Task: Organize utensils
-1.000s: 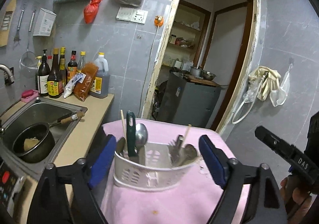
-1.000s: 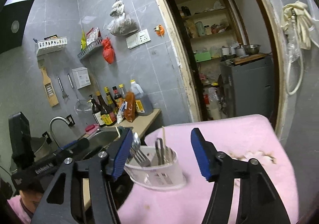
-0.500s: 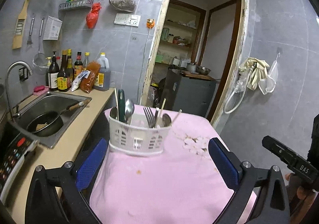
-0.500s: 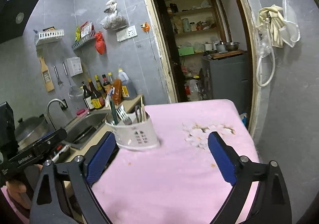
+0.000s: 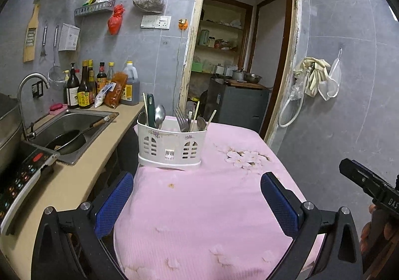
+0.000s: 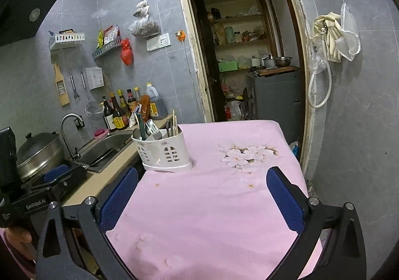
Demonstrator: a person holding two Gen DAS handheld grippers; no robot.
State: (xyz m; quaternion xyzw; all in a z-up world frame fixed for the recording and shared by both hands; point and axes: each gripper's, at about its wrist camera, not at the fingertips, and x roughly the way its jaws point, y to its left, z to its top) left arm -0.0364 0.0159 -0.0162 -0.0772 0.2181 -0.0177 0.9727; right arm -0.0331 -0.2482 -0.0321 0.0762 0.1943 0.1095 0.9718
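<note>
Left wrist view showed the left gripper (image 5: 197,202) and right gripper (image 6: 202,195) drawn back from the utensil holder (image 5: 172,145), both wide apart and empty; sorting looked finished.

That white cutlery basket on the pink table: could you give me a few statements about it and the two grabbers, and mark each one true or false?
1. The white utensil caddy stands upright on the pink tablecloth. True.
2. The left gripper is clamped on the caddy. False: it is open, apart from the caddy, holding nothing.
3. A fork and a spoon stand in the caddy. True.
4. The right gripper holds a spoon. False: it is open and empty.
5. The caddy sits in the sink. False: the sink holds a pan; the caddy is on the table.
</note>
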